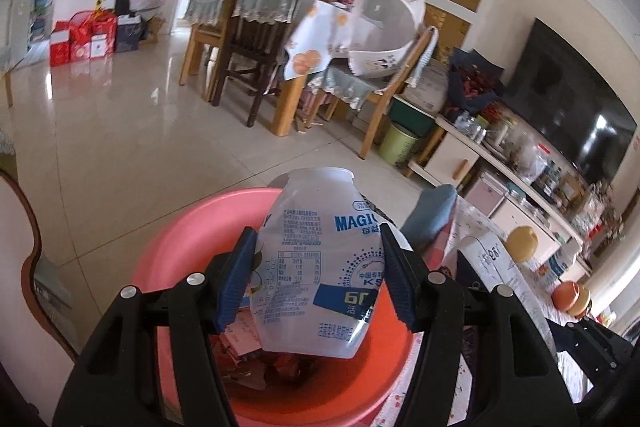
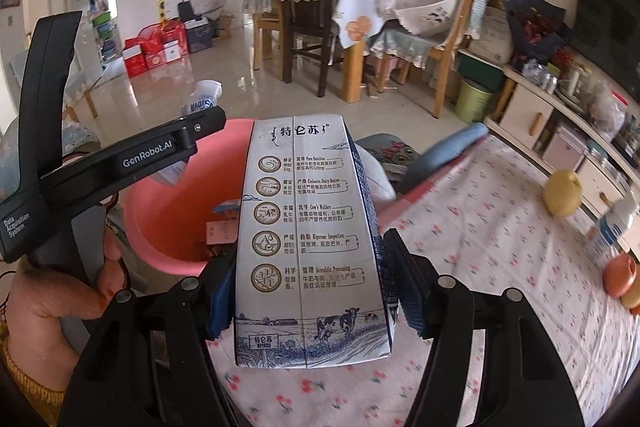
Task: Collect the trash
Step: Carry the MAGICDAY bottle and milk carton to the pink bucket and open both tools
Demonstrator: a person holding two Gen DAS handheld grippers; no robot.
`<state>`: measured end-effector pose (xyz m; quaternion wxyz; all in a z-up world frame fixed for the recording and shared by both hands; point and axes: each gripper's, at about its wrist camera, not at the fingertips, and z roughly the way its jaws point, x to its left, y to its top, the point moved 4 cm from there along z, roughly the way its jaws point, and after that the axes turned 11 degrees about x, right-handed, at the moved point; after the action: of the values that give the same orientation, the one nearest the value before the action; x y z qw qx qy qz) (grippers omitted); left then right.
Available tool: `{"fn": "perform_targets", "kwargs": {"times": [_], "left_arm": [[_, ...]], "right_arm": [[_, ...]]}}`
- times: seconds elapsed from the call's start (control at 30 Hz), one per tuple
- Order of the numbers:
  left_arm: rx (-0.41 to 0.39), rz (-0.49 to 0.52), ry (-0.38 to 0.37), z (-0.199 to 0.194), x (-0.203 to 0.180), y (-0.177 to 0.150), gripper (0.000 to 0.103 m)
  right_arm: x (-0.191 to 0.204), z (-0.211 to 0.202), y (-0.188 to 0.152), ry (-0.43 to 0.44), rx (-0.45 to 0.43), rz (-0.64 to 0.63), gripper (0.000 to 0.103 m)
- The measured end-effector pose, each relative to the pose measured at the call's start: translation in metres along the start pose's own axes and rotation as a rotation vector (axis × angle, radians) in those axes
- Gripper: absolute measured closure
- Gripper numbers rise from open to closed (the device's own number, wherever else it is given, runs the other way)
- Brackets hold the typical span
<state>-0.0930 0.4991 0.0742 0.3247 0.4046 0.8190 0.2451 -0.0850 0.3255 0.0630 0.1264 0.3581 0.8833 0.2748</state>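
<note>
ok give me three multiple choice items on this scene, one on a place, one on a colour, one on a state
1. Where is the crushed clear plastic bottle with blue print?
A. lying on the floor
B. over the round plastic basin, between the left gripper's pads
C. standing on the TV cabinet

2. What colour is that basin?
A. green
B. pink
C. white

3. What is the right gripper doing?
A. hanging open with nothing in it
B. clamped on a yellow pear
C. clamped on the grey-white milk carton with a cow picture

Answers:
1 B: the left wrist view shows the left gripper pinching the bottle with the basin's rim and trash below it.
2 B: its wall and rim are pink in both views.
3 C: the right wrist view shows both blue pads pressed on the carton's sides, above the flowered tablecloth.
</note>
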Motion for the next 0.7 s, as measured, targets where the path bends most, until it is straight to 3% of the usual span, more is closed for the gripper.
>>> {"fn": "perform_targets", "kwargs": {"times": [0.57, 0.6, 0.67, 0.7], "left_arm": [[0.052, -0.1, 0.021, 0.019, 0.039, 0.003, 0.041], [0.065, -0.107, 0.034, 0.023, 0.041, 0.003, 0.04], [0.087, -0.121, 0.054, 0.027, 0.043, 0.004, 0.023], [0.092, -0.126, 0.069, 0.029, 0.044, 0.004, 0.02]], "right_arm": [[0.046, 0.059, 0.036, 0.036, 0.052, -0.103, 0.037], [0.048, 0.066, 0.036, 0.042, 0.068, -0.115, 0.036], [0.052, 0.079, 0.034, 0.036, 0.091, -0.137, 0.035], [0.053, 0.083, 0.032, 0.023, 0.093, -0.14, 0.03]]}}
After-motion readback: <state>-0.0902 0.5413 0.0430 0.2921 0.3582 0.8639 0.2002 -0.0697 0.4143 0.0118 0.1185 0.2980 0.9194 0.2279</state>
